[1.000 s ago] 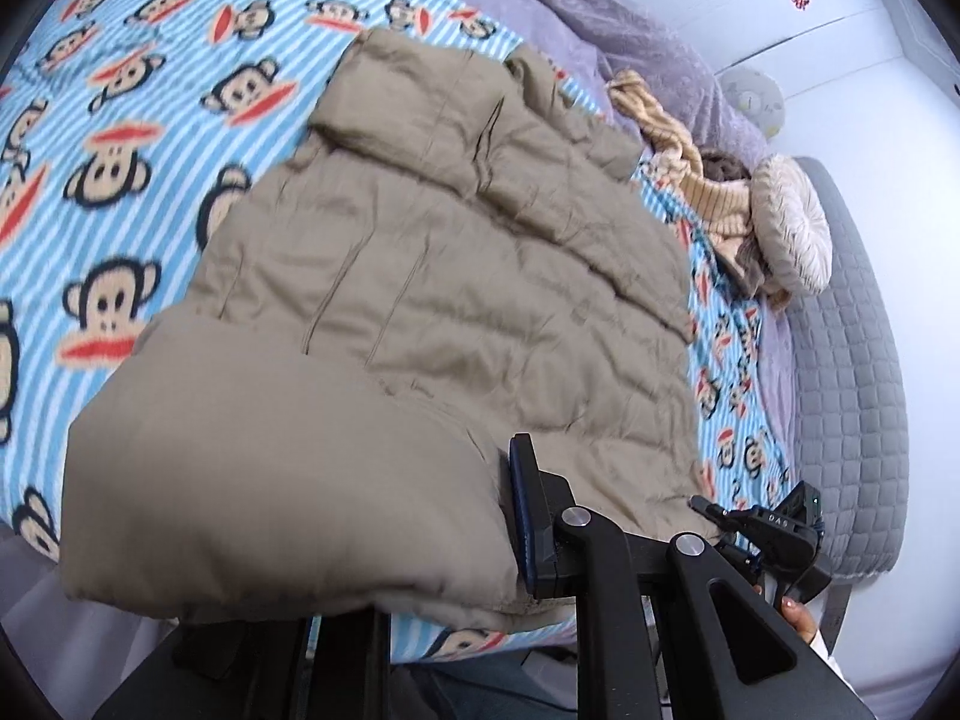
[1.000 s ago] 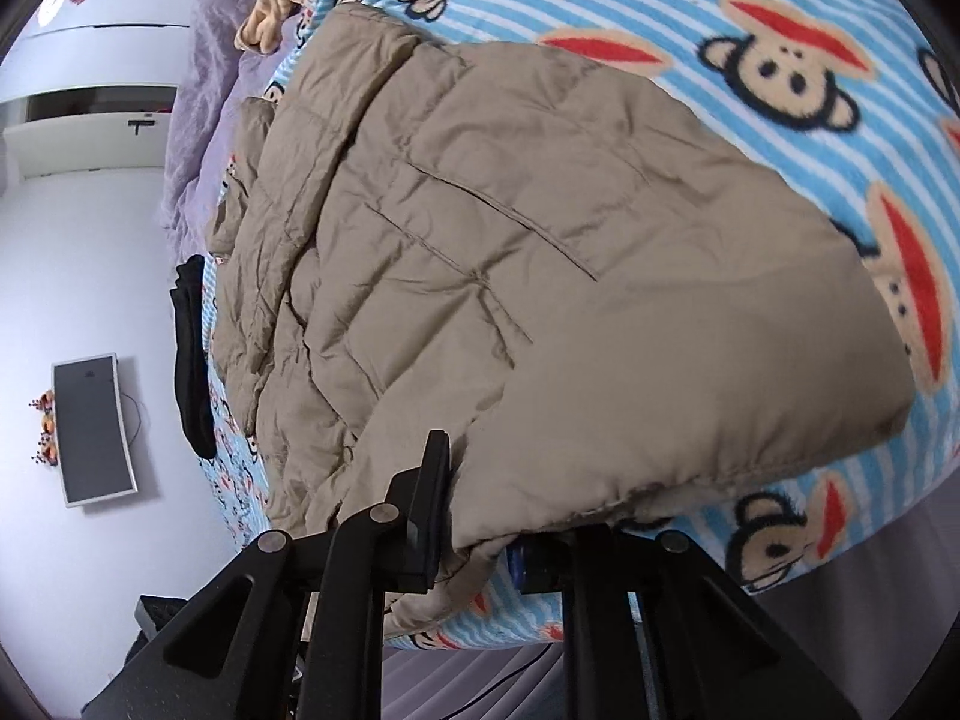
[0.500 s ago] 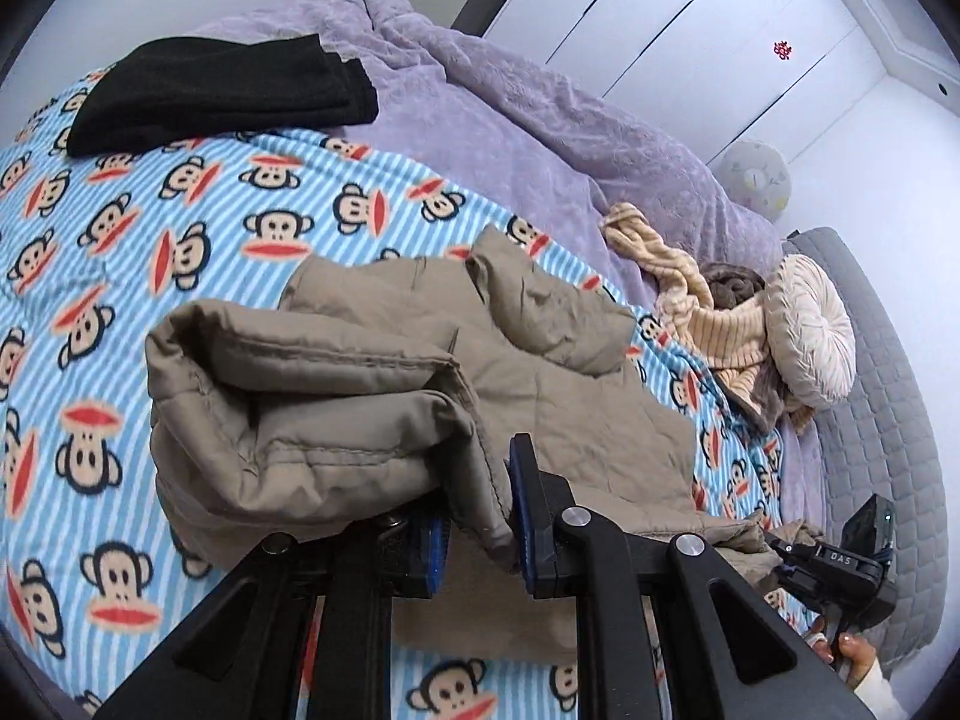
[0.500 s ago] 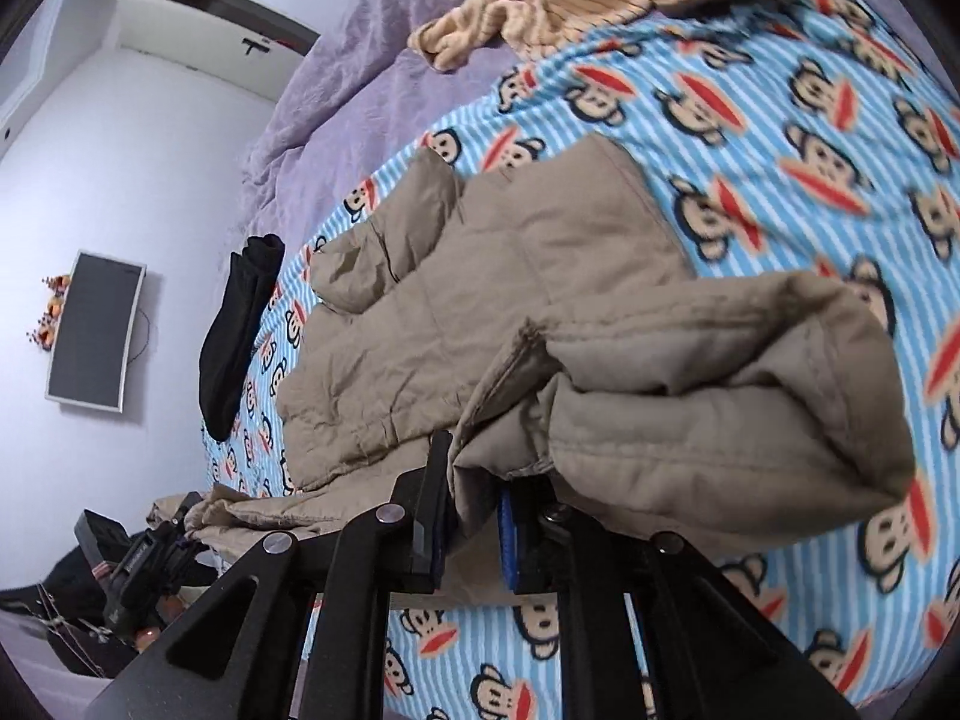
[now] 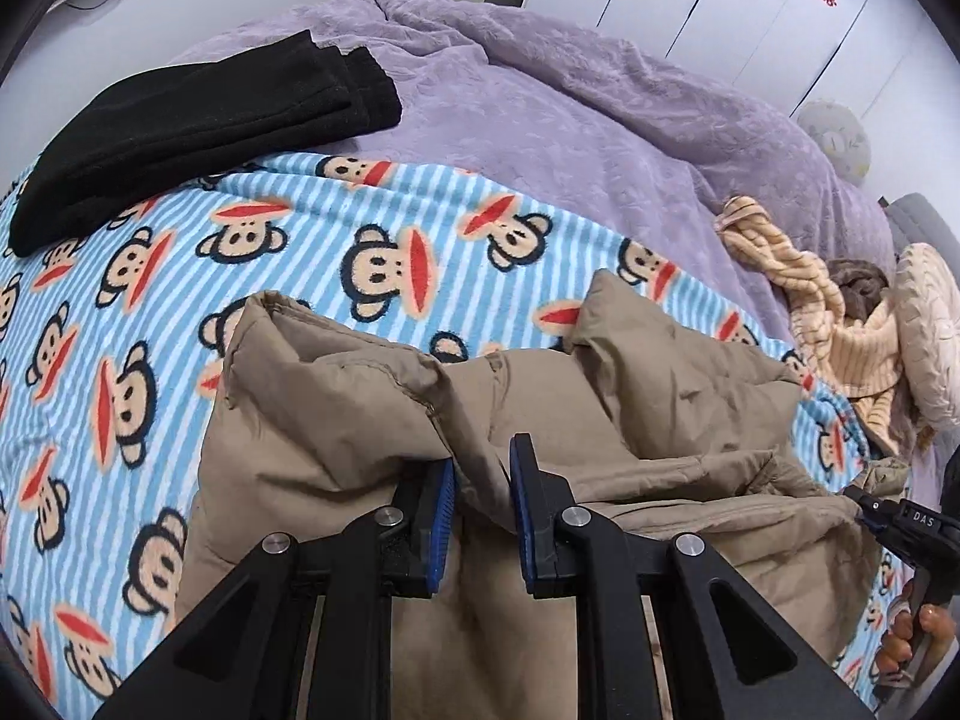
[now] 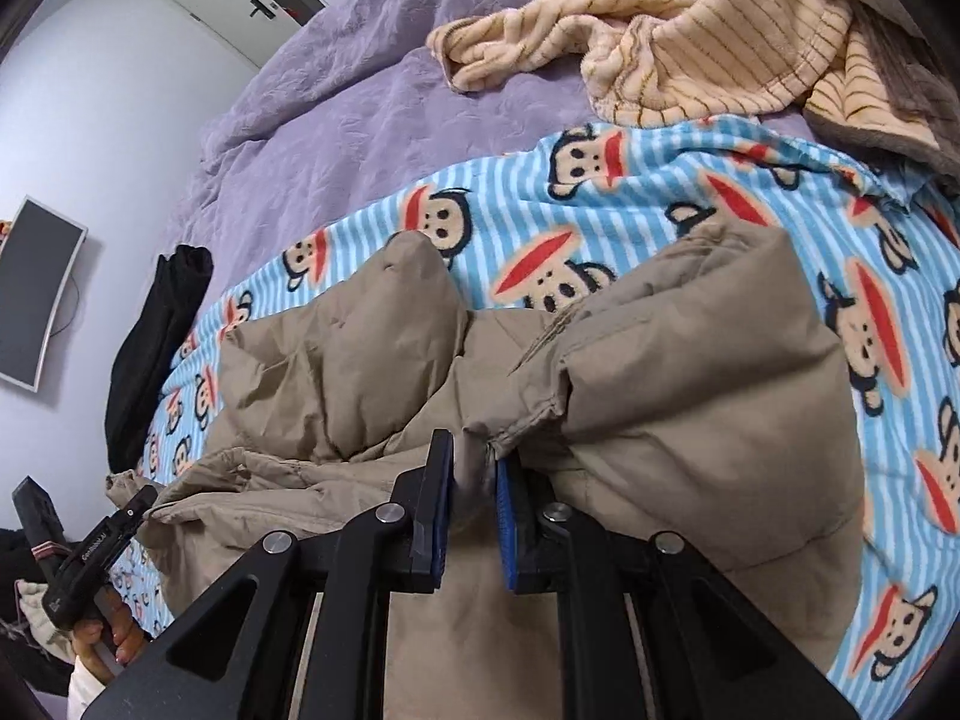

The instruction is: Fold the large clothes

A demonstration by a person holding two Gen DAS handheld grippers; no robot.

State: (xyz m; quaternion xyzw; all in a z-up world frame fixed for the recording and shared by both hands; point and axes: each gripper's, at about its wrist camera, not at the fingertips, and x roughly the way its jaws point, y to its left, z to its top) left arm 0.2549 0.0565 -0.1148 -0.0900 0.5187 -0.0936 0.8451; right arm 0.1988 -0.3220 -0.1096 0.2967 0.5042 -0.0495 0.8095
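Note:
A tan puffer jacket (image 5: 336,420) lies on the monkey-print blanket (image 5: 372,264), its lower part doubled over towards the collar. My left gripper (image 5: 483,498) is shut on a fold of the jacket's edge, with fabric pinched between the blue pads. In the right wrist view the same jacket (image 6: 690,390) bulges at the right, and my right gripper (image 6: 474,504) is shut on another bunch of its edge. Each gripper shows in the other's view: the right one (image 5: 894,525) at the far right in a hand, the left one (image 6: 102,546) at the lower left.
A folded black garment (image 5: 198,120) lies at the back left on the purple bedspread (image 5: 600,120). A striped beige fleece (image 6: 690,30) and a round cushion (image 5: 927,324) sit by the grey headboard. A monitor (image 6: 36,294) hangs on the wall.
Both grippers have carried the jacket's hem up from the near bed edge and forward over its body towards the collar, then lowered it. Both still grip the fabric.

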